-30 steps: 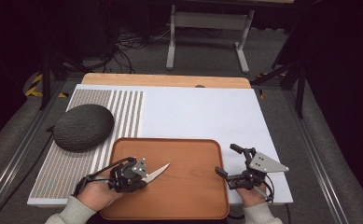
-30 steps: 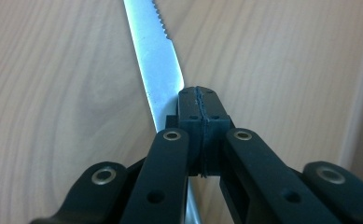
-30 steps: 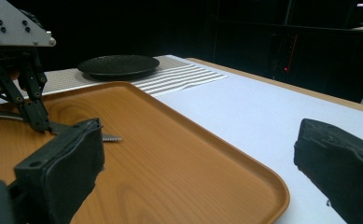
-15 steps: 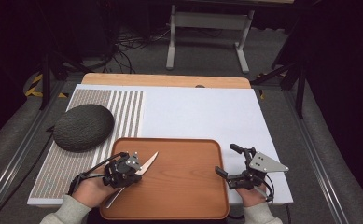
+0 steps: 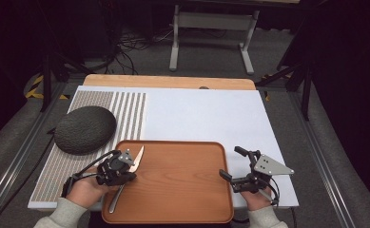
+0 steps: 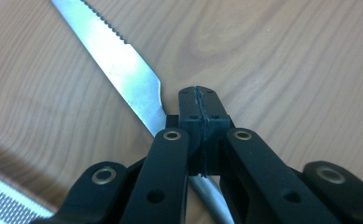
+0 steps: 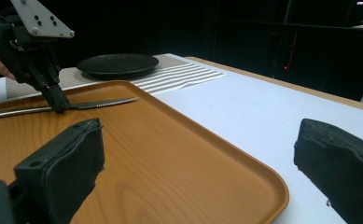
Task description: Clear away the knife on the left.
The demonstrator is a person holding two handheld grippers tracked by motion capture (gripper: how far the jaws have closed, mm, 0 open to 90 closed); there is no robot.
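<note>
The left tongs [image 5: 121, 167], held low over the near left corner of a wooden tray [image 5: 182, 190], are clamped shut on a table knife [image 5: 136, 157] where blade meets handle. The right tongs [image 5: 235, 164] rest at the tray's right edge, jaws spread wide and empty. A dark round plate [image 5: 84, 129] sits on a striped mat [image 5: 125, 111] at far left on the white counter [image 5: 206, 116]. The knife is silver and serrated, its tip pointing far and right.

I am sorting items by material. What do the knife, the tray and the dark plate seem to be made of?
Knife: polished steel, judging by its bright silver shine and serrated edge.
Tray: wood or a wood-look laminate; orange-brown, smooth, with visible grain lines. Which one I cannot tell.
Plate: probably matte dark stoneware or a similar ceramic, going by its rough, dull, finely textured surface.
</note>
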